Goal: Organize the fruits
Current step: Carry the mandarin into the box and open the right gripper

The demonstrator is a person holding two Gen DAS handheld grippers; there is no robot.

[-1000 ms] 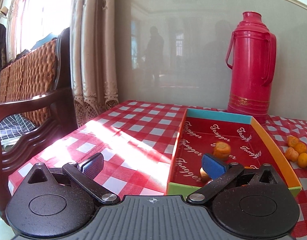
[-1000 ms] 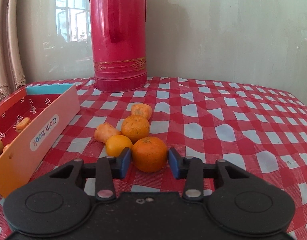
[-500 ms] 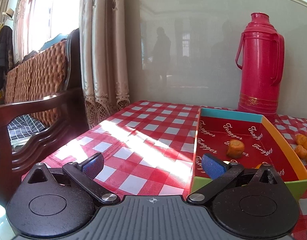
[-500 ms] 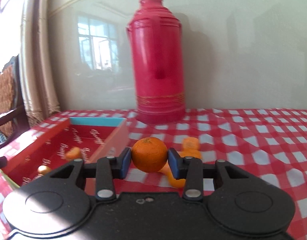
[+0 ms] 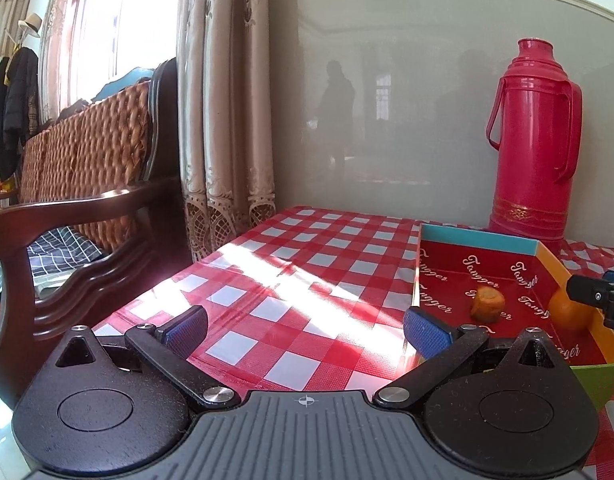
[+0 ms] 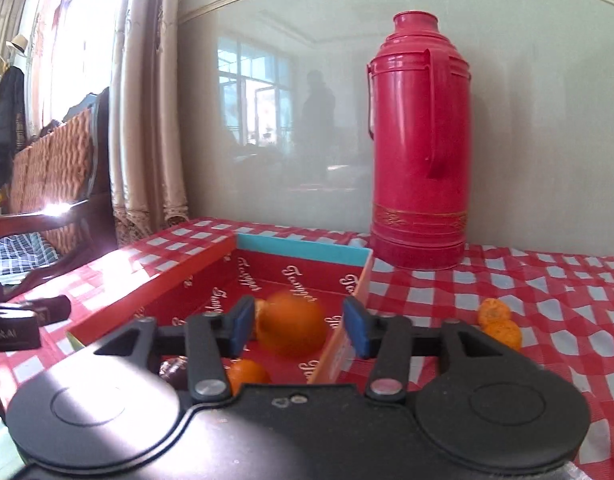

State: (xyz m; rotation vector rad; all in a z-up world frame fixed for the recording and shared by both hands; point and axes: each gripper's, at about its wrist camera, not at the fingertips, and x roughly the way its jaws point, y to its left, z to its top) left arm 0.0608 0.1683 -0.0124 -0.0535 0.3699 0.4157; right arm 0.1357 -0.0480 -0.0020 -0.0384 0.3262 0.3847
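**Orange drops free over the red box**

The shallow cardboard box [image 6: 211, 276] is the landmark: red inside with white script lettering, one teal end wall, an orange long wall, a green near corner. It lies on a glossy red-and-white checked tablecloth [image 5: 307, 280].

Inside the box, the right wrist view shows a small orange [image 6: 249, 376] near the front, a dark round fruit [image 6: 173, 368] just left of it, and a piece of orange fruit partly hidden behind the left blue pad. The left wrist view shows a blunt, stubby orange fruit [image 5: 487, 302] on the box floor.

The right gripper [image 6: 297, 324] hangs over the box's near end, its jaws opening. A round, motion-blurred orange [image 6: 295, 328] sits between the blue ribbed pads with a gap on each side, so neither pad presses it.

The left gripper [image 5: 305, 326] hovers left of the box, jaws spread wide, empty.

Right of the box, two small oranges [image 6: 501, 322] lie on the cloth, touching. Behind the box's teal end stands a tall, smooth red plastic thermos [image 6: 419, 140] with a gold band.
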